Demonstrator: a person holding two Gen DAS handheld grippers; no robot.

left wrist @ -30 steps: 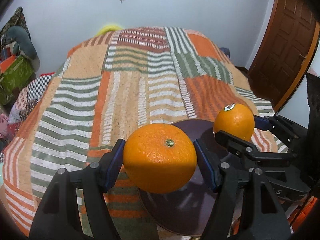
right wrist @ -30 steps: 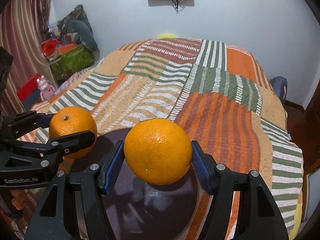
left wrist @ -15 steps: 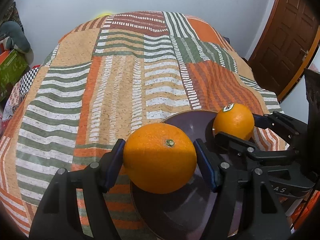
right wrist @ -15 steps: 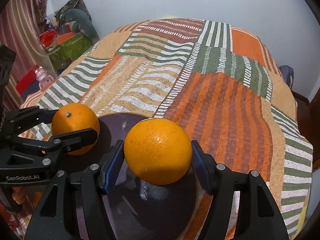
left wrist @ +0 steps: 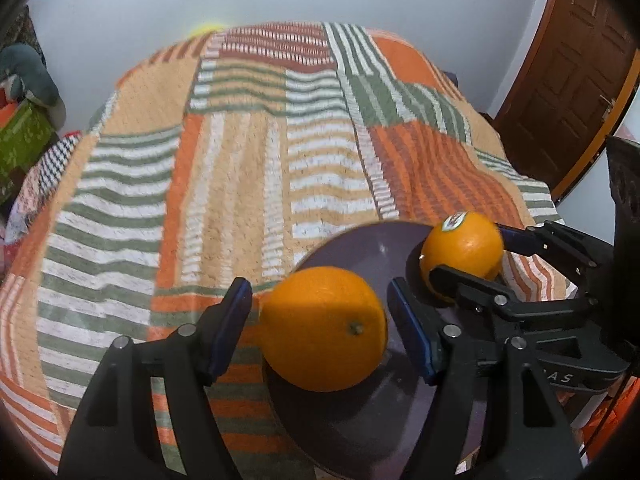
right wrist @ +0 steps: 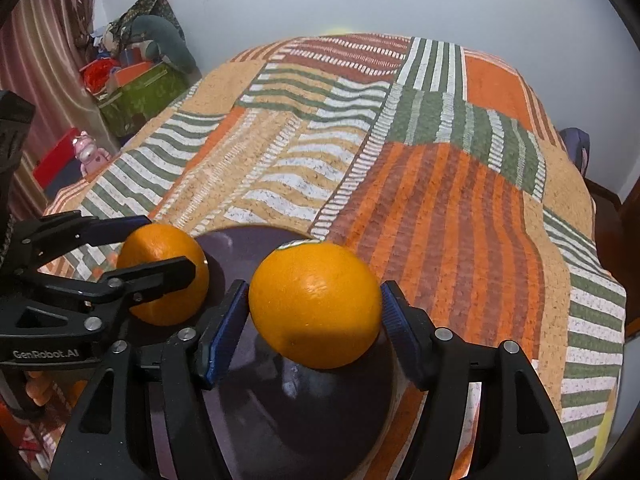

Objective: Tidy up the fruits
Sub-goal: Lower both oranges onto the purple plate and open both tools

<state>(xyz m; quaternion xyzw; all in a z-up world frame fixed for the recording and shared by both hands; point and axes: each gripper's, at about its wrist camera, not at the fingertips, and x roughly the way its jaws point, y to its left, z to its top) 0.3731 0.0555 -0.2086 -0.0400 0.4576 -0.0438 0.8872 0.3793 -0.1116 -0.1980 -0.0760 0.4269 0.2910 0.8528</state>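
Observation:
A dark purple plate (left wrist: 360, 248) lies on the striped bedspread; it also shows in the right wrist view (right wrist: 248, 240). My left gripper (left wrist: 320, 326) has opened; a stemmed orange (left wrist: 324, 328) sits between its blue pads with gaps on both sides, low over the plate's left rim. That orange shows in the right wrist view (right wrist: 160, 276). My right gripper (right wrist: 314, 328) stands around a stickered orange (right wrist: 316, 326) over the plate, with a small gap at each pad. That orange shows in the left wrist view (left wrist: 462, 254).
The striped orange, green and white bedspread (left wrist: 240, 160) covers the whole bed. A brown wooden door (left wrist: 568, 80) stands at right. A green box with clutter (right wrist: 136, 96) and a pink toy (right wrist: 90, 154) sit left of the bed.
Both grippers have lowered toward the plate. The left jaws have opened and the stemmed orange has rolled and dropped a little. The right jaws have loosened slightly.

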